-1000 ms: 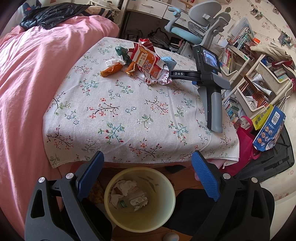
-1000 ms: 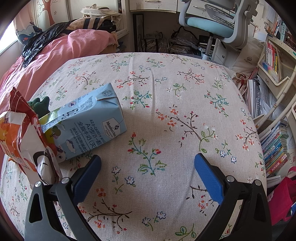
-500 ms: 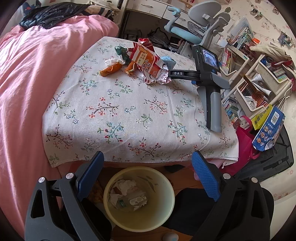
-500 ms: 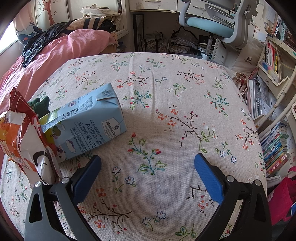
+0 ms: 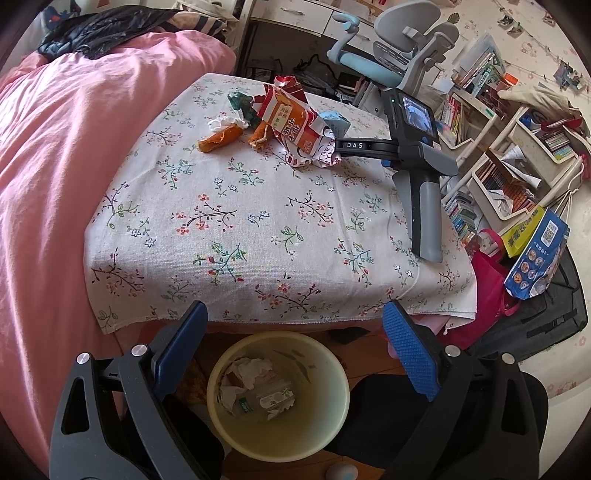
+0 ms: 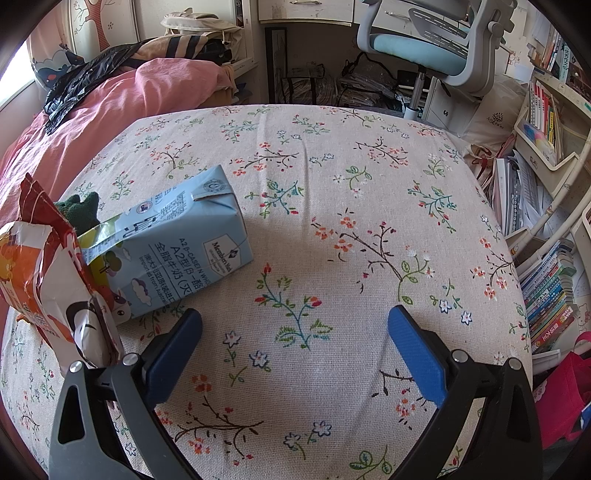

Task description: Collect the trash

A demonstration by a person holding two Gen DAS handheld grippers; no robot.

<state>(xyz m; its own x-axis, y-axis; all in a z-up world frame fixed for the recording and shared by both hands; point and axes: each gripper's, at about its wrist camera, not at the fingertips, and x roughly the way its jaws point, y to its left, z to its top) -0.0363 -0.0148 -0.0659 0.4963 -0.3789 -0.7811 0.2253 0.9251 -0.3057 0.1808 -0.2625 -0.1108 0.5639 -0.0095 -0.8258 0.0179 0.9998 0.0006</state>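
Ahead of my claw lies a floral tablecloth (image 5: 258,221), spread flat and hanging over the near edge. Off to my left a pink duvet (image 5: 74,147) slopes up, with a black jacket (image 5: 96,33) bunched at its far end. Far ahead and to my right stands a grey office chair (image 5: 399,48) with a pale blue seat. Further right, white shelves (image 5: 517,166) are crammed with books. Low on my right a magenta bag (image 5: 487,295) slumps beside a blue printed bag (image 5: 539,258).
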